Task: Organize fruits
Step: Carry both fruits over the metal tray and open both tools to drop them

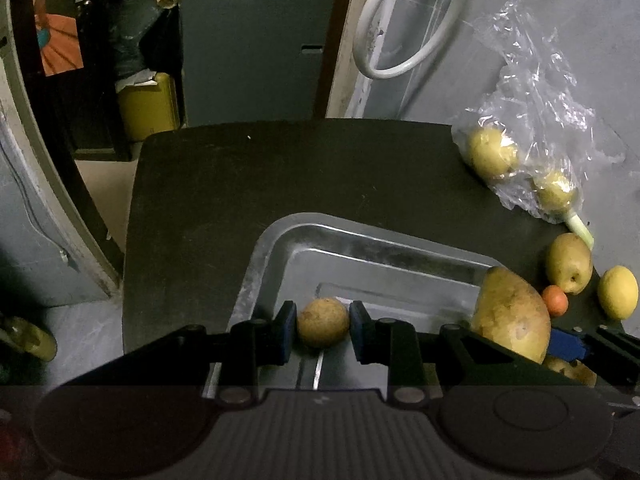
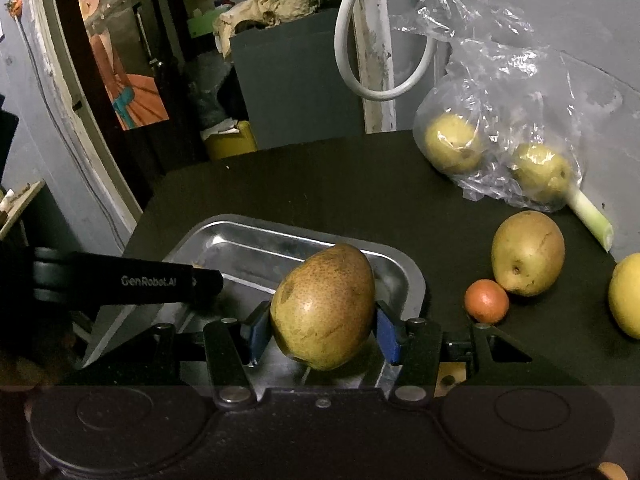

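Broadly, a dark surface (image 2: 320,184) fills both views and carries a rectangular metal tray (image 2: 224,240) at its near left. At the far right a clear plastic bag (image 2: 508,92) lies crumpled with two yellow-green pears inside, and a pale leek stalk (image 2: 592,216) pokes out from behind it.

From the right wrist, the right tongs (image 2: 323,330) are clenched on a large speckled pear (image 2: 324,306), held over the tray's near right corner. Whether it touches the tray cannot be told. To its right on the surface sit a loose pear (image 2: 528,252), a small orange fruit (image 2: 486,301) touching it, and a lemon (image 2: 626,296) cut by the frame edge. This view shows only the black side of the left tongs, hiding what they hold.

From the left wrist, the left tongs (image 1: 323,326) grip a small round brownish fruit (image 1: 323,322) above the tray floor. That fruit appears in no other view. Beyond its right finger the large speckled pear shows again, with one blue pad of the right tongs against it.
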A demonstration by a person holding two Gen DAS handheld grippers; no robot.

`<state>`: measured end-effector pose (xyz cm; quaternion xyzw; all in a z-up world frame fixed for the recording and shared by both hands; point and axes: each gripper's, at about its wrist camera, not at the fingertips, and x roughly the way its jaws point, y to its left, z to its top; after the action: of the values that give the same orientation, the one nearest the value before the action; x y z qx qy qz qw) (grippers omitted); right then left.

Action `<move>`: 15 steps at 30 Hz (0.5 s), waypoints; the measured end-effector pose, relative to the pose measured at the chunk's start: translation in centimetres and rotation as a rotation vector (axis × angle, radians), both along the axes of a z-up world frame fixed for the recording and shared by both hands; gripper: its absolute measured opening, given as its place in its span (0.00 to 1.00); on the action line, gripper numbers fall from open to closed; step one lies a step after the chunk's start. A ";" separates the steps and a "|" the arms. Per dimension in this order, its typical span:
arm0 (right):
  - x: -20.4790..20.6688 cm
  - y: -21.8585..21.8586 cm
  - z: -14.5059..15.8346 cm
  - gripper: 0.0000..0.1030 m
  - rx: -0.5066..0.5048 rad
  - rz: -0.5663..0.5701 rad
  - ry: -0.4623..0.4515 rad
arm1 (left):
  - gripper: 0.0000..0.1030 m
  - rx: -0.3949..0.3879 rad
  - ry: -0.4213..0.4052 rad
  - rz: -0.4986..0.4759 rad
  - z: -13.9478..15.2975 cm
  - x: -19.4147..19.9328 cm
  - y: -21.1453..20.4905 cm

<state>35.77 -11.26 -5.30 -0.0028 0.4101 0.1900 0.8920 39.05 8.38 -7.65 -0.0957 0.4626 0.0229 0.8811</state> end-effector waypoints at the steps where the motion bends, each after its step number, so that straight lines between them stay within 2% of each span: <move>1: 0.0 0.0 -0.1 0.54 -0.005 0.000 0.003 | 0.30 0.002 0.002 0.001 0.0 0.0 -0.1; 3: 0.0 0.1 -0.2 0.54 -0.016 -0.001 0.007 | 0.30 0.001 0.006 0.005 0.0 -0.1 -0.1; 6: -0.2 0.1 -0.5 0.54 -0.028 0.005 0.010 | 0.37 -0.034 0.007 0.013 0.2 -0.4 0.1; 11: -1.1 0.4 -0.7 0.55 -0.061 0.016 -0.012 | 0.55 -0.078 0.003 0.041 0.7 -1.4 0.7; 13: -1.5 0.1 -0.4 0.59 -0.055 0.013 -0.029 | 0.61 -0.083 -0.003 0.049 1.1 -1.9 0.9; 15: -1.9 -0.3 -0.1 0.68 -0.054 0.006 -0.037 | 0.66 -0.092 -0.008 0.061 1.5 -2.5 1.1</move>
<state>33.84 -11.54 -5.37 -0.0314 0.3987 0.1813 0.8984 36.59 9.43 -6.14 -0.1503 0.4565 0.0279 0.8765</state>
